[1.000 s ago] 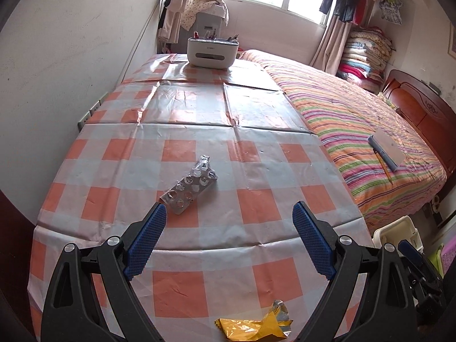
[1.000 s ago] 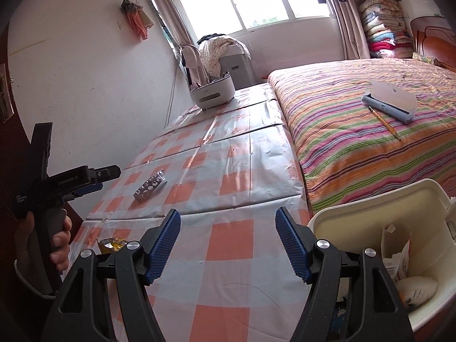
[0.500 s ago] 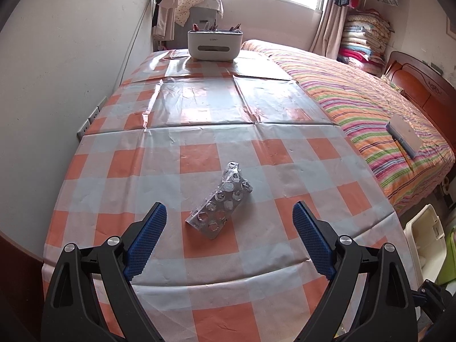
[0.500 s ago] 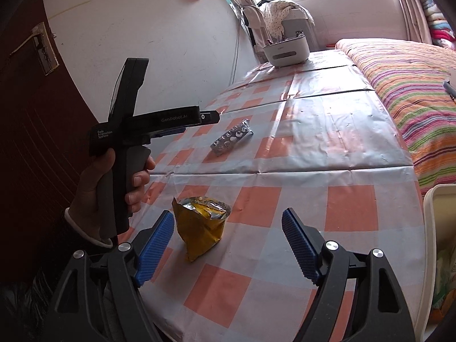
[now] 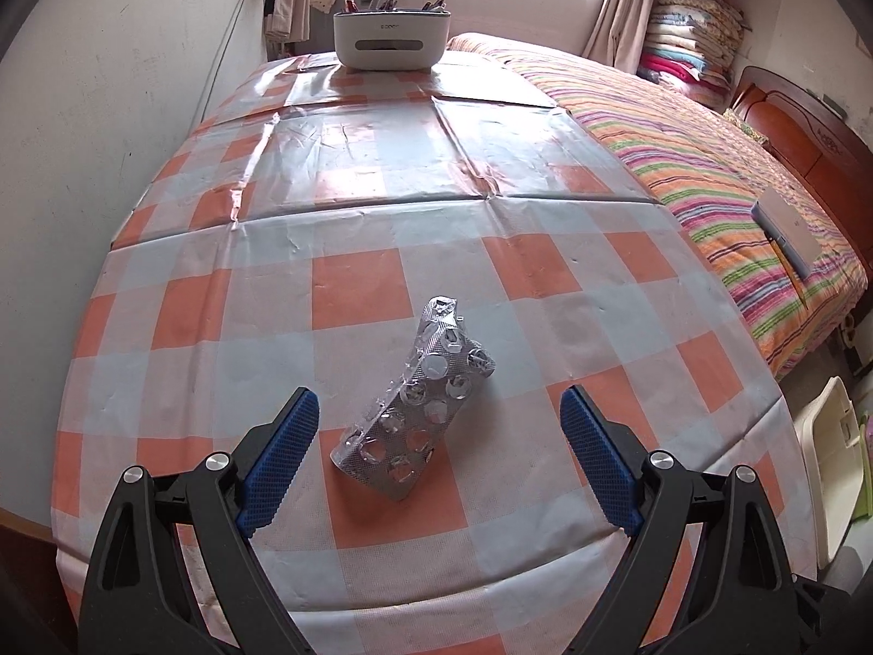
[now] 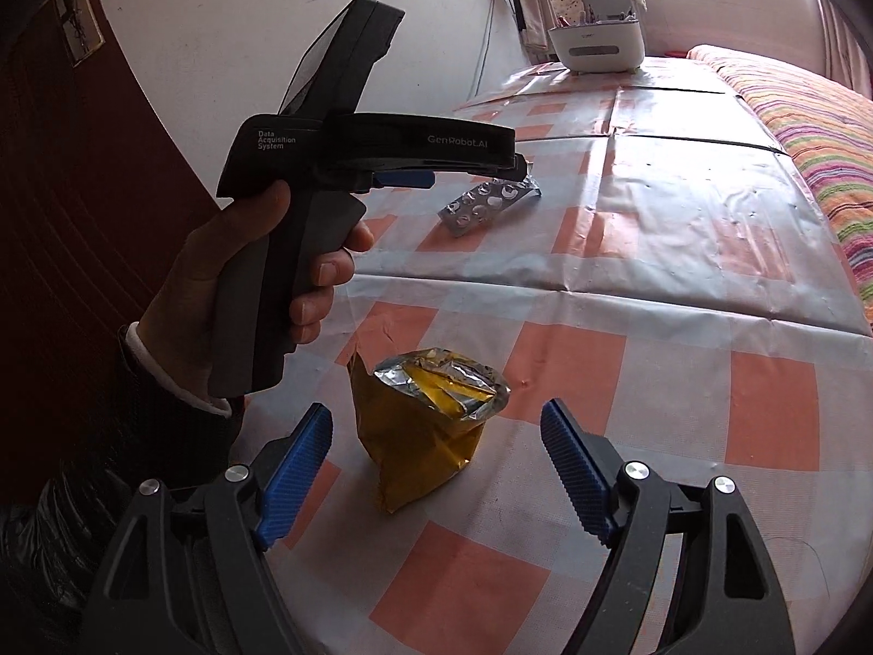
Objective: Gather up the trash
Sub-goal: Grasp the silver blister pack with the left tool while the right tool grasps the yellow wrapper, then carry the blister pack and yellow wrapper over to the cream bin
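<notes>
Trash is seen in two pieces on the checked tabletop (image 5: pixel 360 295): a used silver blister pack (image 5: pixel 417 409) lying flat toward the middle of the near half, and a crumpled yellow foil wrapper (image 6: pixel 431 420) standing close to the near edge, its torn mouth gaping upward. Both are framed by grippers but neither is gripped. The left gripper (image 5: pixel 439 450) is held above the blister pack with its blue fingers (image 5: pixel 278 458) spread wide and clear on either side; the right gripper (image 6: pixel 436 466) is poised likewise over the wrapper, its fingers (image 6: pixel 297 469) released and touching nothing. In the right wrist view the person's left hand (image 6: pixel 240 284) is seen wrapped around the left tool's handle, near the wrapper.

Several failures can be expected from here. The blister pack is thin, stiff and lies flat, so it is likely to be pushed along the slick cloth or to skid out sideways if the fingers are shut before they reach the surface. The cloth itself could be pinched and dragged with it. The wrapper is light and springy; it may be tipped over by one finger arriving first, or crushed and squeezed out of the grip. Being close to the near edge, it could be knocked off the tabletop. The white bin (image 5: pixel 824 469) stands beyond the right edge, so a loose hold could be lost on the way.
</notes>
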